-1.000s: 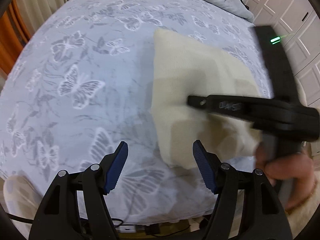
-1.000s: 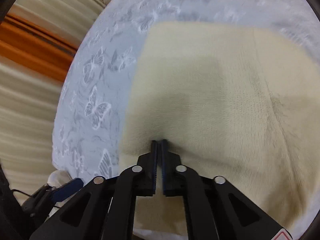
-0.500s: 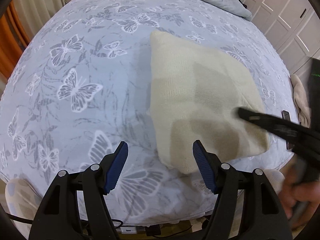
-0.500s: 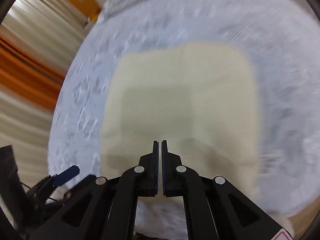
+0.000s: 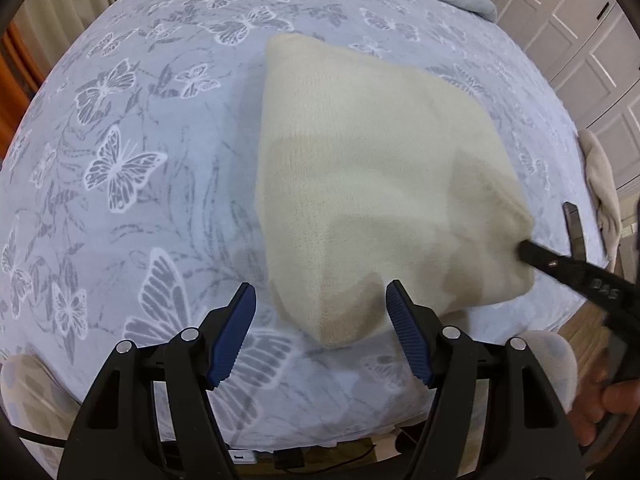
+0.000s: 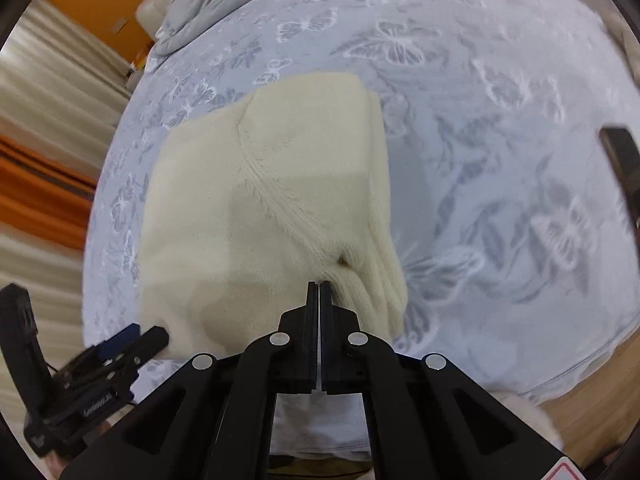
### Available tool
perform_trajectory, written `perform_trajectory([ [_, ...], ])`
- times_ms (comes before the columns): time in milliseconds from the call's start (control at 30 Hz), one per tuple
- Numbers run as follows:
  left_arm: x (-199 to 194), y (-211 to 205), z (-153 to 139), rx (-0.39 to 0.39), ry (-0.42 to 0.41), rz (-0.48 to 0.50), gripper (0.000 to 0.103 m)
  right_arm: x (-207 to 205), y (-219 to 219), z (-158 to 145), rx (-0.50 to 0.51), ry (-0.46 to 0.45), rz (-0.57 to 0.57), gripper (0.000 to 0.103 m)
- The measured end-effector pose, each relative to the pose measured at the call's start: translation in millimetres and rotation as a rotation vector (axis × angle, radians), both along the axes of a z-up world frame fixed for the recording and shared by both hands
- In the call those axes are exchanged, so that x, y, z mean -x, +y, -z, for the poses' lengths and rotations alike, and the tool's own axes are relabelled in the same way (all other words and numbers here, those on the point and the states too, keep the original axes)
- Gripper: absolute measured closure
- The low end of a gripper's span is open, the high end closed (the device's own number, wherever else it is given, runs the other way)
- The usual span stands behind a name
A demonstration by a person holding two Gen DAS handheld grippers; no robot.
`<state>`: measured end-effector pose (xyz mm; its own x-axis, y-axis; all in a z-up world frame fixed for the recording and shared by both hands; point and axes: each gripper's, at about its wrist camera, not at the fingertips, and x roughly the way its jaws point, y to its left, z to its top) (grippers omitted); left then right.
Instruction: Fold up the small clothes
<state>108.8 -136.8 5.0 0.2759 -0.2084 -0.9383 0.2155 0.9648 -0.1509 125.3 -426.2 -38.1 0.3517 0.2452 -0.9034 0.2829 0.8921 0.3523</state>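
A pale blue bedsheet printed with white butterflies (image 5: 120,160) carries a folded cream knitted garment (image 5: 372,184) near its front edge. The left gripper (image 5: 320,332) hovers wide open over the garment's near corner. The right gripper (image 6: 319,292), jaws pressed together, touches the garment's ribbed edge; whether it pinches fabric is unclear.

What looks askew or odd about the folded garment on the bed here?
The cream knit garment sits folded on the butterfly bedspread, but its layered edges fan out unevenly at the near right corner. The right gripper is shut there; the left gripper is open.
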Motion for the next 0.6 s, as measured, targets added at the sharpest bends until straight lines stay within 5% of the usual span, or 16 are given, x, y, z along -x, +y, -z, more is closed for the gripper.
perform_trajectory([
  [133, -4, 0, 13, -0.005, 0.041, -0.014, 0.037, -11, 0, 50, 0.002, 0.129, -0.016, 0.103],
  [400, -1, -3, 2, -0.018, -0.011, 0.016, 0.035, -16, 6, -15, 0.017, -0.028, -0.015, 0.103],
  [600, -8, -4, 16, -0.017, 0.027, 0.008, 0.032, -57, -4, 35, 0.104, 0.054, -0.059, 0.103],
])
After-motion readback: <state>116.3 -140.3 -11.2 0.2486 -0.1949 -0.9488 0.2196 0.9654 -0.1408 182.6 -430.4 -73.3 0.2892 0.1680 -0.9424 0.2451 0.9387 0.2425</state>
